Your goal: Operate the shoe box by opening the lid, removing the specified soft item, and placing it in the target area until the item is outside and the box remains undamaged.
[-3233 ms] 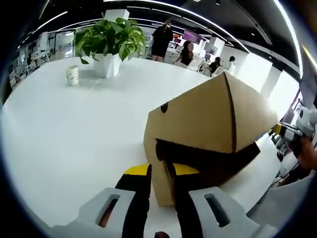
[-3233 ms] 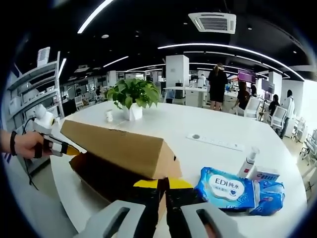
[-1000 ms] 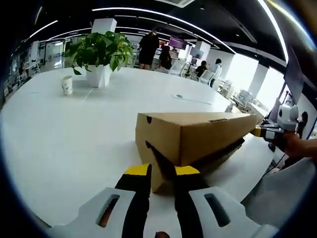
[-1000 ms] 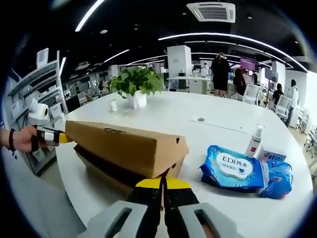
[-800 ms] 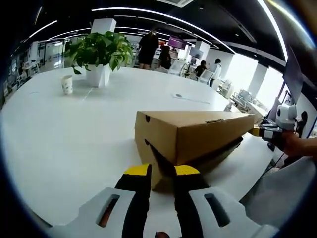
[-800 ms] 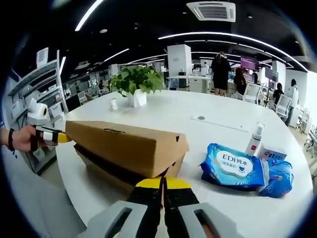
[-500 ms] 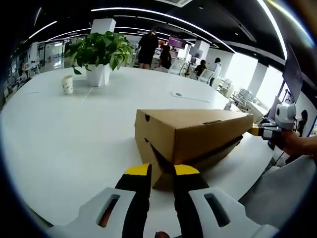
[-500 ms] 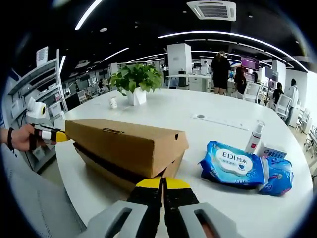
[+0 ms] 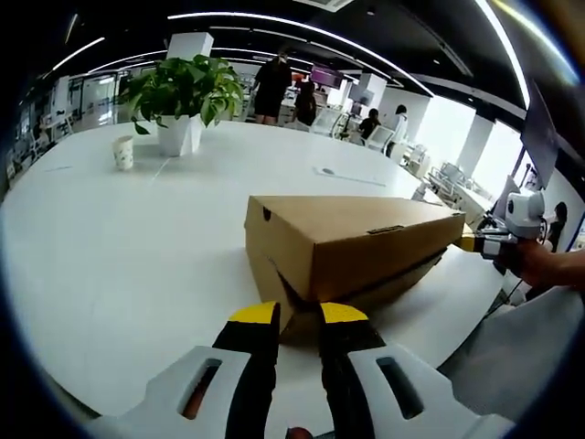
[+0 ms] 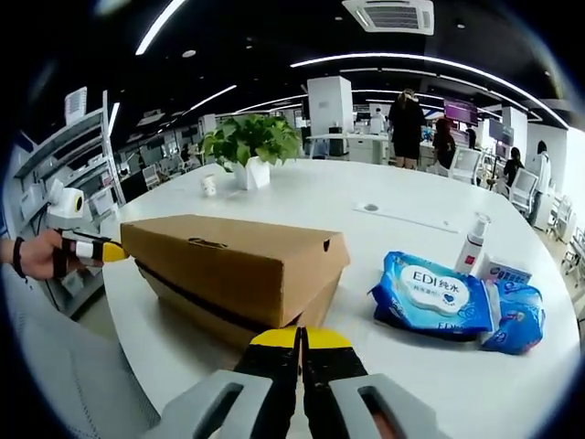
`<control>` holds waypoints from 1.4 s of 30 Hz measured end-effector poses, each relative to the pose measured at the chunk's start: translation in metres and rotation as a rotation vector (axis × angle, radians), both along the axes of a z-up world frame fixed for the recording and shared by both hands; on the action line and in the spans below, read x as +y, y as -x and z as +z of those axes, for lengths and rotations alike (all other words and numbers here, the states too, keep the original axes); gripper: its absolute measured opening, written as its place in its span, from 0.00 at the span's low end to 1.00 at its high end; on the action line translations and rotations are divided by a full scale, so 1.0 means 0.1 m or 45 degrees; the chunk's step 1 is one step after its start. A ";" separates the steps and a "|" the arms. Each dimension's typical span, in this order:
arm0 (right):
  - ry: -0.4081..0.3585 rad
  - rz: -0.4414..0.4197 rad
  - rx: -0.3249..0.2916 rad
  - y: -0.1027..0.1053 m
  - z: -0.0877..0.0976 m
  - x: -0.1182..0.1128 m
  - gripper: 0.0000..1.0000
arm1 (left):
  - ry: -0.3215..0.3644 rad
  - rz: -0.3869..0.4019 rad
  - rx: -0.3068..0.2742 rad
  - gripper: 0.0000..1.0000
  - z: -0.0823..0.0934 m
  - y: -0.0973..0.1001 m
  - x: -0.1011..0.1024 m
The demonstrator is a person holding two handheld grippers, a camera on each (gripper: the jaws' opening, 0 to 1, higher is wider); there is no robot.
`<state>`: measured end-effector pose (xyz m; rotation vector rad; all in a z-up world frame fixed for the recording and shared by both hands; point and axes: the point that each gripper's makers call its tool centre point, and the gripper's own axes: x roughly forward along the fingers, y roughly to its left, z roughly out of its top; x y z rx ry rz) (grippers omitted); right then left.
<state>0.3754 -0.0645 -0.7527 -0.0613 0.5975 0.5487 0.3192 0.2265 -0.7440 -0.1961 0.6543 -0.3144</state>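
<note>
A potted plant point(image 10: 248, 146) and paper cup point(image 9: 122, 153) stand near the table's point(image 9: 137, 238) far edge; a spray bottle point(image 10: 471, 245) stands opposite.

shoe box point(image 10: 239, 268): 1 | wipes packs point(image 10: 437, 294): 2 | spray bottle point(image 10: 472, 245): 1 | potted plant point(image 10: 251, 148): 1 | paper cup point(image 9: 122, 153): 1

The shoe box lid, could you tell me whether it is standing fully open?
No, the lid lies nearly shut over the shoe box, leaving a narrow dark gap.
</note>
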 end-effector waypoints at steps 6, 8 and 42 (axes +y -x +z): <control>0.000 -0.002 0.012 0.01 -0.04 0.00 0.00 | 0.008 0.003 0.006 0.15 -0.03 0.01 0.00; 0.001 -0.002 0.013 0.01 -0.05 0.00 0.00 | 0.004 0.000 0.008 0.15 -0.04 0.02 0.00; 0.023 0.008 0.065 0.08 -0.22 -0.02 0.00 | -0.012 -0.019 0.041 0.15 -0.14 0.08 0.01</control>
